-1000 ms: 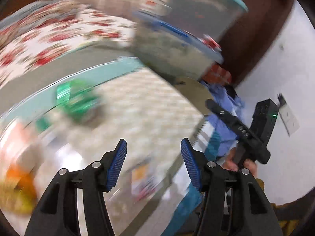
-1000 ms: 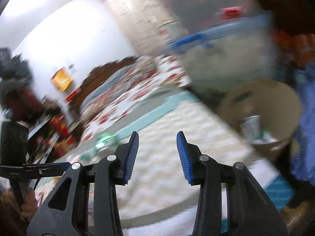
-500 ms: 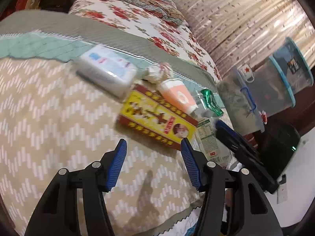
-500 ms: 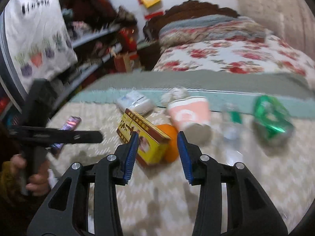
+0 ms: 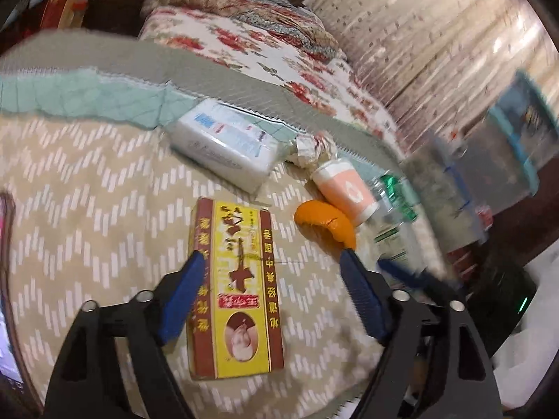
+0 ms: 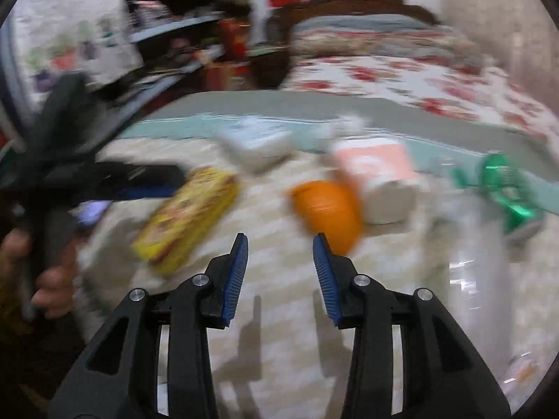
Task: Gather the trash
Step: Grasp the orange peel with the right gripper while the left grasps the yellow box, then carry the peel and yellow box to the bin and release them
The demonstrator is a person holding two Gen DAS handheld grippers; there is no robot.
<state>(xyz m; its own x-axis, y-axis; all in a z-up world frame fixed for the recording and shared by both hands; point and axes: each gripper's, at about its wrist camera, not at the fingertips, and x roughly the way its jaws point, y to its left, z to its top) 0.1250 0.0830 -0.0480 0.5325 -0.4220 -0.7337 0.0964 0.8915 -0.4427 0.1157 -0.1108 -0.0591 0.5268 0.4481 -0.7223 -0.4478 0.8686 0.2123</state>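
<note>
The left gripper hangs over the yellow-and-red box, which lies flat on the chevron bedspread with its long axis running away from the camera, roughly along the line the gripper points. Its jaws have just been opening and now stand wide, 1 pad at the box's left edge and the other well off its right side; nothing is clamped, though the box sits partly between them. The right gripper has its jaws parted with only bedspread between them, the orange peel just ahead and slightly to its right. Beyond lie a peach paper cup, a white tissue pack, crumpled paper and a green wrapper. The left hand is judged nearer the box, so a straight descent should straddle its narrow width.
</note>
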